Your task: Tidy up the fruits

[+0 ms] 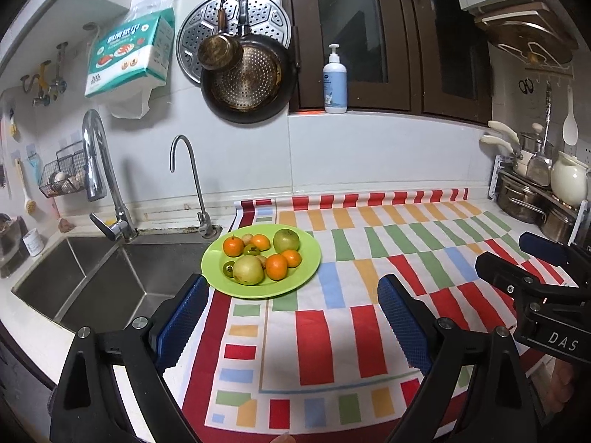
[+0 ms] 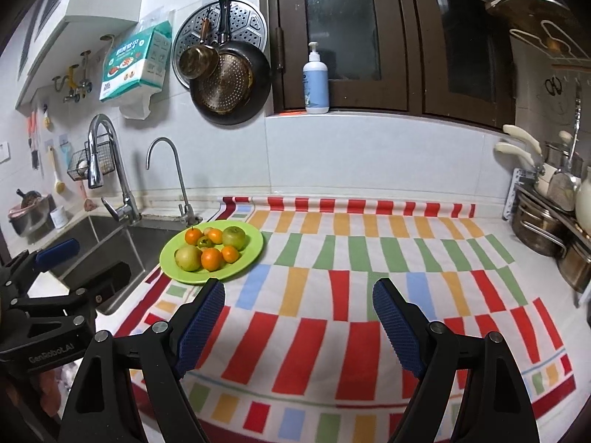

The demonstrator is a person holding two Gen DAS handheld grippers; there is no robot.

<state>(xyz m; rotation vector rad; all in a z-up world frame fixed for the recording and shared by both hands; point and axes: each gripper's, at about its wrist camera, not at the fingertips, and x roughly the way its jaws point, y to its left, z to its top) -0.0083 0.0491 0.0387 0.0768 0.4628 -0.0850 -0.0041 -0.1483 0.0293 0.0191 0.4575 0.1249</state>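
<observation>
Near: your left claw (image 1: pixel 291 317) and right claw (image 2: pixel 299 317) both spread wide, nothing between pads, hovering low over striped cloth (image 2: pixel 369 265) on counter; looks like a neutral pose.

Far-left: green plate (image 1: pixel 306 269) at cloth's left edge, just beside sink (image 1: pixel 92 277). All fruits piled on it: 2 pale-green pears, approx 4 small oranges (image 1: pixel 276 266), few small green/brown ones. No loose fruit on cloth. Fits fruit already gathered, or sorting off plate still due; can't tell.

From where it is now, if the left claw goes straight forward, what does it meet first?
Probably the cloth, bare between its open fingers. The plate of fruit lies slightly left of that line; depth is unclear.
</observation>
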